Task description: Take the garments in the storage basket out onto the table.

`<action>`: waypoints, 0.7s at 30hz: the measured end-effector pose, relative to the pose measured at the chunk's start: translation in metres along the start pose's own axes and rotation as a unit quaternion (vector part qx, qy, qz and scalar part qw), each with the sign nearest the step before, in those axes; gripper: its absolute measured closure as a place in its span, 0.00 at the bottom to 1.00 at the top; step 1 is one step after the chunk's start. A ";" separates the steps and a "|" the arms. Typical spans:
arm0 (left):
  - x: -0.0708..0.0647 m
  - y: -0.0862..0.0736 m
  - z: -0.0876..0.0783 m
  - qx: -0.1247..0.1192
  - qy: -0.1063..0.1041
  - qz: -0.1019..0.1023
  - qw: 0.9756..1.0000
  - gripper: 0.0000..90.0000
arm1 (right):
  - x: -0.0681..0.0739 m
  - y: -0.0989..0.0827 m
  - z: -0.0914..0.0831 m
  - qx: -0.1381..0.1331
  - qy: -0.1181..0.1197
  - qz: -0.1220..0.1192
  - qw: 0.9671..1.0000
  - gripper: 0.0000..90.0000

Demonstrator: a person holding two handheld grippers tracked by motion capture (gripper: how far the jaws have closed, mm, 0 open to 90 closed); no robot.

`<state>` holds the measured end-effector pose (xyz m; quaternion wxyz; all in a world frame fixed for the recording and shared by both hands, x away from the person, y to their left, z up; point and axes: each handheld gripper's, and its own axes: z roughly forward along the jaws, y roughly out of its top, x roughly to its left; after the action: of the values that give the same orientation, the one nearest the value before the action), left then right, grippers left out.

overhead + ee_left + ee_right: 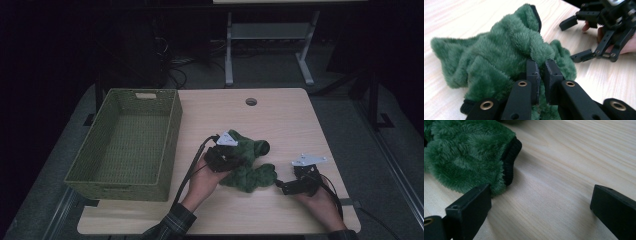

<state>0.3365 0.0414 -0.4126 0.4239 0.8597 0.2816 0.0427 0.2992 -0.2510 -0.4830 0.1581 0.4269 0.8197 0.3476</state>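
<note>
A green fuzzy cloth item (252,165) with a black knitted cuff (511,160) lies crumpled on the light wooden table (280,125), right of centre. My left gripper (236,159) comes at it from the left, and in the left gripper view its jaws (540,66) are pinched together on a fold of the green plush (499,52). My right gripper (281,186) rests on the table just right of the cloth, pointing left at it. Its jaws (540,197) stand wide apart with bare wood between them, and the left pad (474,202) is close beside the plush (466,150). The right gripper (574,40) also shows open beyond the cloth.
A green woven basket (120,192) with nothing in it stands on the left part of the table, close to my left forearm. A round cable hole (251,101) lies near the far edge. Beyond the table are metal desk legs (229,55) and a dark floor.
</note>
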 end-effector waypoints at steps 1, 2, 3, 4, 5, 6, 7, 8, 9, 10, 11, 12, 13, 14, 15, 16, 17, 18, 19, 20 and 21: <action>0.001 -0.002 0.002 0.002 -0.002 -0.002 1.000 0.91 | 0.000 0.000 0.000 0.000 0.001 0.001 1.000 0.03; 0.002 -0.003 0.002 0.006 -0.001 0.002 1.000 0.90 | 0.000 0.000 0.000 0.000 0.001 0.001 1.000 0.03; 0.003 -0.005 0.004 0.008 0.000 0.001 1.000 0.89 | 0.000 0.000 0.000 0.000 0.001 0.001 1.000 0.03; 0.004 -0.006 0.004 0.008 0.002 0.000 1.000 0.85 | 0.000 0.000 0.000 0.000 0.001 0.000 1.000 0.03; 0.005 -0.006 0.003 0.007 0.003 0.003 1.000 0.80 | 0.000 0.000 0.000 0.000 0.001 0.001 1.000 0.03; 0.006 -0.007 0.003 0.004 0.007 0.003 1.000 0.74 | 0.000 0.000 0.000 0.000 0.001 0.000 1.000 0.03; 0.007 -0.007 0.000 0.005 0.005 0.007 1.000 0.68 | 0.000 0.000 0.000 0.000 0.002 0.000 1.000 0.03; 0.007 -0.007 -0.002 0.003 0.003 0.011 1.000 0.62 | 0.000 0.000 0.000 0.000 0.002 0.000 1.000 0.03; 0.008 -0.007 -0.005 -0.001 0.003 0.013 1.000 0.57 | 0.000 0.000 0.000 0.000 0.002 0.000 1.000 0.03; 0.008 -0.007 -0.008 -0.006 0.001 0.013 1.000 0.52 | 0.000 0.000 0.000 0.000 0.002 0.000 1.000 0.03; 0.008 -0.007 -0.012 -0.008 0.002 0.017 1.000 0.48 | 0.000 0.000 0.000 0.000 0.002 0.000 1.000 0.03; 0.009 -0.008 -0.015 -0.009 0.002 0.022 1.000 0.44 | 0.000 0.000 0.000 0.000 0.002 0.000 1.000 0.03; 0.009 -0.008 -0.018 -0.010 -0.001 0.021 1.000 0.41 | 0.000 0.000 0.000 0.000 0.002 0.000 1.000 0.03; 0.010 -0.009 -0.021 -0.009 -0.001 0.026 1.000 0.38 | 0.000 0.000 0.000 0.000 0.002 0.000 1.000 0.03; 0.010 -0.010 -0.026 -0.008 0.001 0.029 1.000 0.36 | 0.000 0.000 0.000 -0.001 0.001 -0.001 1.000 0.03; 0.009 -0.011 -0.027 -0.013 0.003 0.027 1.000 0.36 | 0.000 0.000 0.000 -0.001 0.001 -0.001 1.000 0.03; 0.010 -0.013 -0.031 -0.009 0.006 0.031 0.999 0.35 | 0.000 0.000 0.000 -0.001 0.001 -0.001 1.000 0.03; 0.010 -0.015 -0.034 -0.009 0.007 0.033 0.999 0.35 | 0.000 0.000 0.000 -0.001 0.001 -0.001 1.000 0.03; 0.010 -0.017 -0.036 -0.010 0.009 0.035 0.999 0.35 | 0.000 0.000 0.000 -0.001 0.001 -0.002 1.000 0.03; 0.010 -0.019 -0.038 -0.011 0.010 0.035 0.999 0.35 | 0.000 0.000 0.000 -0.001 0.001 -0.002 1.000 0.03; 0.010 -0.022 -0.039 -0.010 0.012 0.036 0.999 0.35 | 0.000 0.000 0.000 -0.001 0.001 -0.002 1.000 0.03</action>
<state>0.3227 0.0848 -0.4055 0.4277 0.8643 0.2549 0.0712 0.2992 -0.2508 -0.4830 0.1581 0.4249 0.8203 0.3487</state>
